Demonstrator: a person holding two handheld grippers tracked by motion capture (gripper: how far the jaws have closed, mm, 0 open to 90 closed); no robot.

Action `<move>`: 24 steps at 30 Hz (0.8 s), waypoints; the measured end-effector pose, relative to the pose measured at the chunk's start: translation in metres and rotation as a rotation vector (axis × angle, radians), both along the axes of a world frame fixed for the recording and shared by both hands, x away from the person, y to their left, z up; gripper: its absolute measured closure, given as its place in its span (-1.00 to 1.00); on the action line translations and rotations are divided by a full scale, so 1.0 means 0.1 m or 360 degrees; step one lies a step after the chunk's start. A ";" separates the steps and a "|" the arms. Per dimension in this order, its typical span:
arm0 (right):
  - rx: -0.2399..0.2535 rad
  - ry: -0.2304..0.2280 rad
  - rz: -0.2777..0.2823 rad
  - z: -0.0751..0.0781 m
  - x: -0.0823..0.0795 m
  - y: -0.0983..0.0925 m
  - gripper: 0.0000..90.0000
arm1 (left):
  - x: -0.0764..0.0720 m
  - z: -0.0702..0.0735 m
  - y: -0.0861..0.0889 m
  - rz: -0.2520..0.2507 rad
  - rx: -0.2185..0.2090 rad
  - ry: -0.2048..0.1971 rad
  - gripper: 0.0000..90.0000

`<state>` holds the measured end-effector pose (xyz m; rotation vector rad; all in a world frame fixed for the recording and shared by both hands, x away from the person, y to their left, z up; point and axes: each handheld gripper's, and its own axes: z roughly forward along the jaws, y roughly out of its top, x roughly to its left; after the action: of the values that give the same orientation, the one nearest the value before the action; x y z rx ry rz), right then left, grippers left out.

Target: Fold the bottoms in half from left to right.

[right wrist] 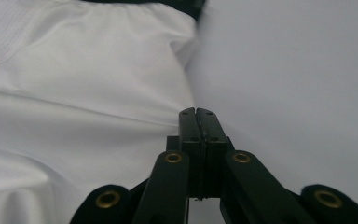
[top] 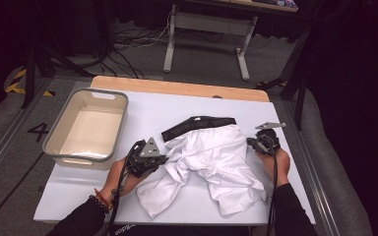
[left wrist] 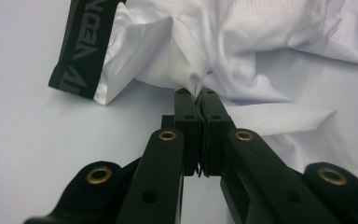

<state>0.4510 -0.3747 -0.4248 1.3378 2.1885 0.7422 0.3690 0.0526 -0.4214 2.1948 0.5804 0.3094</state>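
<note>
Nearest the person, the left tool [top: 161,158] is pinching a fold of the white boxer shorts [top: 211,162] between closed jaws, and the right tool [top: 252,141] is sitting closed at the shorts' right edge, seemingly nipping the fabric. The shorts are lying crumpled mid-table [top: 142,115], black waistband [top: 198,124] farthest away. Beyond the left tool, a beige bin [top: 88,125] is standing on the table's left side.

Both forearms enter from the near edge in dark sleeves, a bead bracelet on the left wrist. The left gripper [top: 161,160] points rightward, jaws pressed together on a pinch of cloth. The right gripper [top: 250,141] points leftward, jaws together; whether cloth is caught between them is hard to tell.
</note>
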 end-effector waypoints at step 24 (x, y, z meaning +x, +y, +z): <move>0.0205 0.0048 0.0105 -0.10 -0.01 0.03 0.04 | -0.24 -0.16 0.29 0.0137 0.0184 -0.0016 0.95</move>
<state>0.4498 -0.3715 -0.4345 1.3522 2.2514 0.9070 0.3452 0.0811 -0.4376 2.2813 0.6678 0.4082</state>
